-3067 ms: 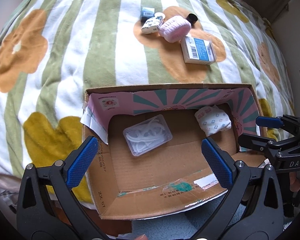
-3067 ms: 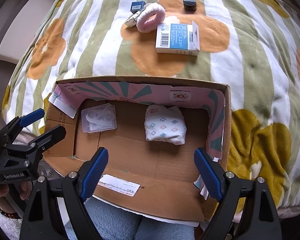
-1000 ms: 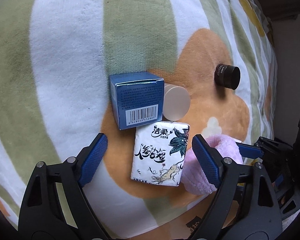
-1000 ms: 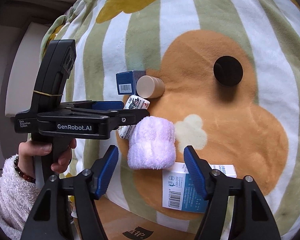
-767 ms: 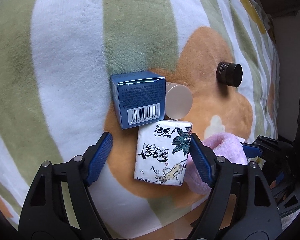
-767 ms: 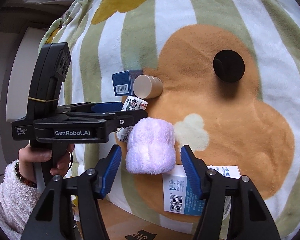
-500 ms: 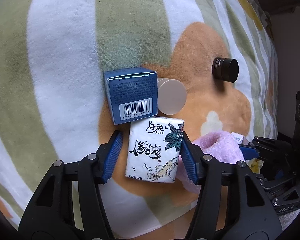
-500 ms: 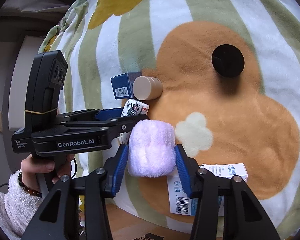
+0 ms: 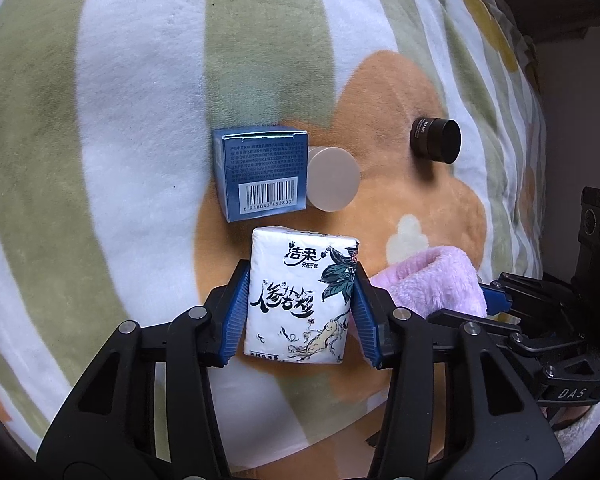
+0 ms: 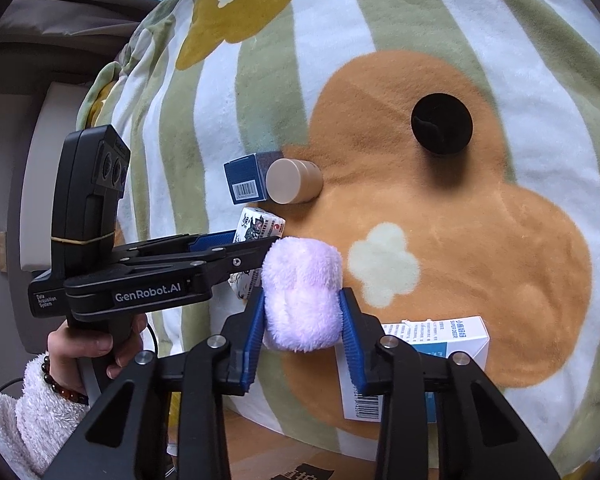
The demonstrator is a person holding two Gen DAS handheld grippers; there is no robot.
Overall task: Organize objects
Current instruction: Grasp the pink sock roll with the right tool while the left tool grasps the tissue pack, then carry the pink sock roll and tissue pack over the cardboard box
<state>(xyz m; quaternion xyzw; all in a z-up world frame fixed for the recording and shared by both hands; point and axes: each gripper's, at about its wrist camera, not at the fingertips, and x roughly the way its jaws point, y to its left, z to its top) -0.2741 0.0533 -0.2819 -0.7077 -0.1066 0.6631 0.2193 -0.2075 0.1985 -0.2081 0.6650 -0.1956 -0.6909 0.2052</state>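
We have the left gripper (image 9: 298,312) with its blue jaws pressed against both sides of the white tissue pack printed with black calligraphy and a ginseng drawing (image 9: 300,300); the pack sits squarely between the jaws, its far end sticking out beyond them, on the plush striped blanket with orange and yellow flowers (image 9: 140,100). Just beyond the pack lie a dark blue cardboard box with a barcode (image 9: 262,178) and, touching its right side, a beige round jar lying on its side (image 9: 332,184). Farther right, well apart, stands a small black round jar (image 9: 436,140).

Our right gripper (image 10: 302,320) has its jaws closed onto the fluffy pale pink rolled towel (image 10: 300,296), which bulges out past them on the far side. The towel lies just right of the tissue pack, touching it. Near right of the towel rests a white and blue rectangular carton (image 10: 440,344). We see our left hand (image 10: 88,352) around the other gripper's handle.
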